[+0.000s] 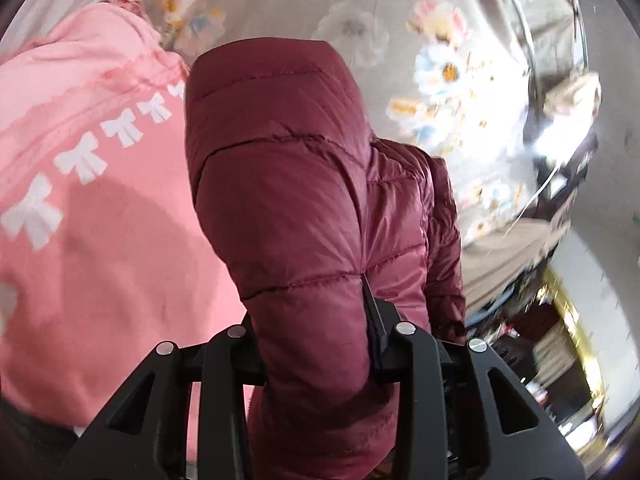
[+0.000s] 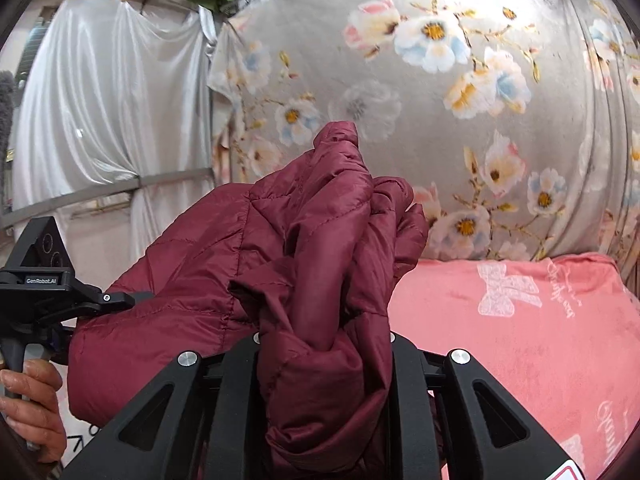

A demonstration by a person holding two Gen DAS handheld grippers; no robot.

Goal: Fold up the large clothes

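A dark red quilted puffer jacket [image 1: 304, 184] fills the middle of the left wrist view, bunched between the fingers of my left gripper [image 1: 316, 320], which is shut on it. In the right wrist view the same jacket [image 2: 304, 240] is gathered in thick folds between the fingers of my right gripper [image 2: 324, 344], also shut on it. The jacket hangs lifted above a pink blanket with white bows [image 2: 520, 320]. My left gripper [image 2: 60, 292] shows at the left of the right wrist view, held by a bare hand [image 2: 32, 400], with jacket fabric running to it.
The pink blanket [image 1: 100, 240] lies under and left of the jacket. A grey cloth with flowers [image 2: 460, 100] hangs behind. A white satin drape [image 2: 108, 92] hangs at the left. Blurred clutter and a bright area [image 1: 560, 160] sit at the right.
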